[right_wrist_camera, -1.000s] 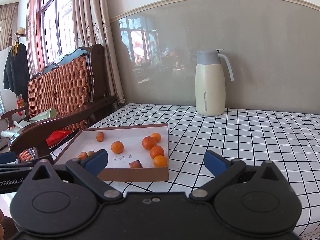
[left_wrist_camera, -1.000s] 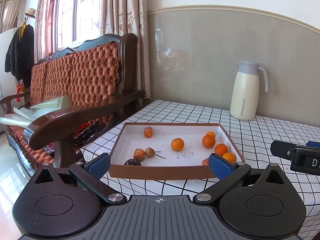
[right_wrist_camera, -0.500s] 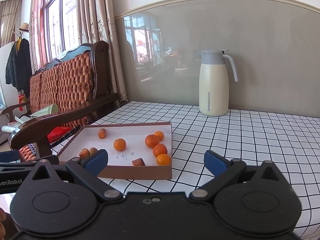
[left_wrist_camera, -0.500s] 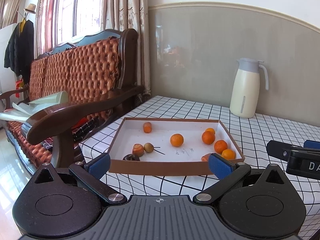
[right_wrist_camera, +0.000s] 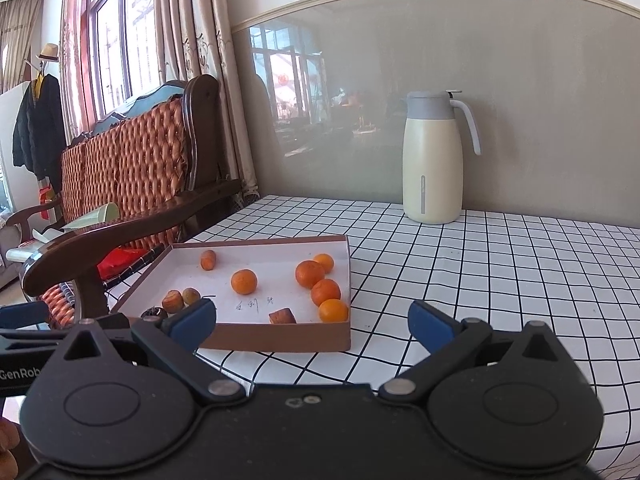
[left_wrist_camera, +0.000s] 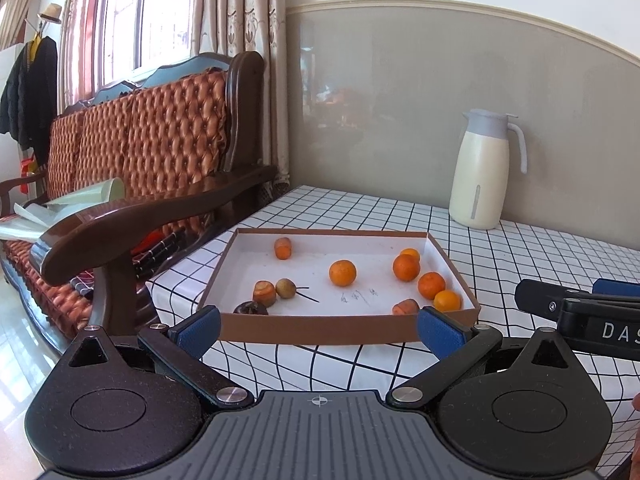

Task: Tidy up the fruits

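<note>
Tray [left_wrist_camera: 320,330] at table edge, both tongs [left_wrist_camera: 318,326] [right_wrist_camera: 312,322] spread, empty

You are seeing "DAS" showing on the right gripper [left_wrist_camera: 600,326], "GenRob" on the left gripper [right_wrist_camera: 20,372]; the box [right_wrist_camera: 280,338] scribble is staying unreadable.

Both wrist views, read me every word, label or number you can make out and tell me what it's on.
"DAS", cut off by the frame edge, on the right tongs in the left wrist view.
"GenRob", cut off, on the left tongs' body at the right wrist view's left edge.
Handwritten marks on the white floor of the cardboard tray: too scrawled to read.
Thermos jug: no text visible.
</note>
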Available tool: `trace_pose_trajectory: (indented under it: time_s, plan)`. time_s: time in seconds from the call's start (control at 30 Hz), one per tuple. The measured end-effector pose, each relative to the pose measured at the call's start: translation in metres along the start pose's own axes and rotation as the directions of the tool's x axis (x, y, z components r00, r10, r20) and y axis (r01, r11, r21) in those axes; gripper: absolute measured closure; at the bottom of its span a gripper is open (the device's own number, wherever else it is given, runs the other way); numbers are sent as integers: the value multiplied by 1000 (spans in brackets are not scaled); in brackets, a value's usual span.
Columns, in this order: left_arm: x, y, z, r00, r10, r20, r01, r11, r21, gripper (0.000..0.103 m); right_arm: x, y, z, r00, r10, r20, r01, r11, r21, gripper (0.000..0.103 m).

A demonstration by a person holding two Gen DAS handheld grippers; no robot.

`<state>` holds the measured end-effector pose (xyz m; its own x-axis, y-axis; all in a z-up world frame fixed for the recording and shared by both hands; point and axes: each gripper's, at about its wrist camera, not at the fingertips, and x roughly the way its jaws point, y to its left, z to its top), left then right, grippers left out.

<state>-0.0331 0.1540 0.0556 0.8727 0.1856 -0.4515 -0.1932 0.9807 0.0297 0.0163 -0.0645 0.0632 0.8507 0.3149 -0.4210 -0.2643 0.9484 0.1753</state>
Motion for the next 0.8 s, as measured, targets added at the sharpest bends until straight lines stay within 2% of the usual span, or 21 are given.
trace_pose_trajectory:
  time_s: [0.53,0.73,0.8]
  plan:
    - [7,3,-3,1000,-4,-14,4,1000,-22,0,3,3,-2,1000,7,-5,-7,1000,-2,6]
    - [7,7,-8,999,-51,18,52,998,-48,0,3,1,-2,1000,8,6,-8,1000,13,6]
    - [7,3,-10,999,-35,28,36,999,-22,0,5,0,-2,1000,9,3,-9,1000,13,6]
